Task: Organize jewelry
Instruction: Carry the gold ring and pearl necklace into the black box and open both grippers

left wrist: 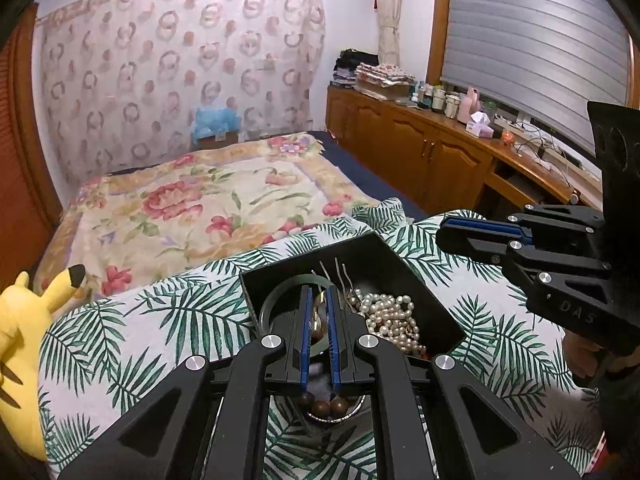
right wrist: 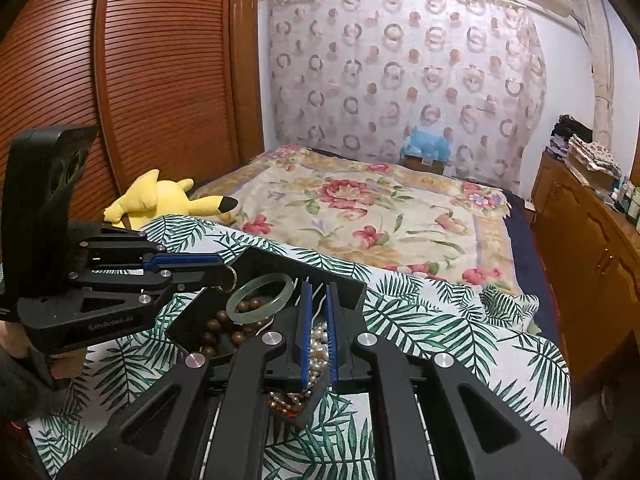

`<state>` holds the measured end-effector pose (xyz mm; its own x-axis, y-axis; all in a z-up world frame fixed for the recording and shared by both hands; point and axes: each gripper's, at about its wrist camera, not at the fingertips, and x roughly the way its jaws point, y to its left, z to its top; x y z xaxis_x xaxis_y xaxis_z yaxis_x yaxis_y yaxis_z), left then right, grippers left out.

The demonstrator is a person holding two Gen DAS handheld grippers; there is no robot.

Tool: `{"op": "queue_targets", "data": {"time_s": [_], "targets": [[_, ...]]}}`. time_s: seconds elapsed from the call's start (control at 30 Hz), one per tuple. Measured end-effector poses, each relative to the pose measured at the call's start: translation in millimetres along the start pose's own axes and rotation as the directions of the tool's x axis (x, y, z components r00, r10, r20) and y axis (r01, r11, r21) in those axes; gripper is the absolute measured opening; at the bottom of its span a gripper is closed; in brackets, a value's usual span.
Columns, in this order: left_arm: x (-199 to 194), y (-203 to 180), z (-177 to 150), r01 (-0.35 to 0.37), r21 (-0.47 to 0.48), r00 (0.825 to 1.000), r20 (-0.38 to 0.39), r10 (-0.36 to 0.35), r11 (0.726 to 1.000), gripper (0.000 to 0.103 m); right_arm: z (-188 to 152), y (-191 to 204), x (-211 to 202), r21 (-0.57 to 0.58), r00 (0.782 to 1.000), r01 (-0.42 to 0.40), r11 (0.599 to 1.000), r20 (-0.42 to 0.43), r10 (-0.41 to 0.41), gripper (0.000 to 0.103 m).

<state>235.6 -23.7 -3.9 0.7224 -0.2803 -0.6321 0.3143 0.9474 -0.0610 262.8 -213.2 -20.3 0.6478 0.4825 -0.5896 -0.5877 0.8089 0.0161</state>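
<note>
The black box (right wrist: 264, 264) sat on the bed's palm-leaf cloth (right wrist: 440, 320). Inside it lay the jade bangle (right wrist: 260, 298), wooden beads (right wrist: 216, 328) and pearls (left wrist: 390, 312). The left tongs (right wrist: 224, 274) pinched a small gold ring (right wrist: 229, 276) above the box's edge. The right tongs (right wrist: 318, 292), pressed together and empty, hung over the pearls.

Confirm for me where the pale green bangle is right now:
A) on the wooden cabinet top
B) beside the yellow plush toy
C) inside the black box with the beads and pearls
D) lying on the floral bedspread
C: the green bangle rests inside the black box, lying over the brown wooden beads, with the pearl strands next to it in the same box.
</note>
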Motion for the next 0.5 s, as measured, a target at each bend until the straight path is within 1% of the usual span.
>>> {"op": "queue_targets", "data": {"time_s": [0.23, 0.3, 0.4, 0.43, 0.47, 0.5], "targets": [[2.1, 0.0, -0.6, 0.001, -0.006, 1.000, 0.001, -0.001, 1.000, 0.008, -3.4, 1.4, -3.2, 0.000, 1.000, 0.007, 1.000, -0.002, -0.007, 0.008], [-0.8, -2.2, -3.3, 0.003, -0.006, 1.000, 0.004, -0.003, 1.000, 0.012, -7.5, 1.9, -7.1, 0.002, 1.000, 0.007, 1.000, -0.003, -0.007, 0.008], [-8.4, -4.5, -9.0, 0.008, -0.006, 1.000, 0.009, -0.008, 1.000, 0.023, -14.3, 1.0, -14.9, 0.007, 1.000, 0.001, 1.000, -0.009, -0.001, 0.008], [-12.2, -5.3, -12.8, 0.010, -0.007, 1.000, 0.012, -0.010, 1.000, 0.030, -17.0, 1.3, -17.4, 0.008, 1.000, -0.001, 1.000, -0.011, 0.001, 0.008], [-16.2, -6.4, -17.4, 0.011, -0.008, 1.000, 0.014, -0.011, 1.000, 0.034, -21.1, 1.9, -20.6, 0.011, 1.000, -0.004, 1.000, -0.015, 0.004, 0.009], [-19.8, -7.8, -22.8, 0.015, -0.005, 1.000, 0.014, -0.015, 1.000, 0.035, -25.8, 2.7, -24.1, 0.012, 1.000, -0.006, 1.000, -0.020, 0.006, 0.011]]}}
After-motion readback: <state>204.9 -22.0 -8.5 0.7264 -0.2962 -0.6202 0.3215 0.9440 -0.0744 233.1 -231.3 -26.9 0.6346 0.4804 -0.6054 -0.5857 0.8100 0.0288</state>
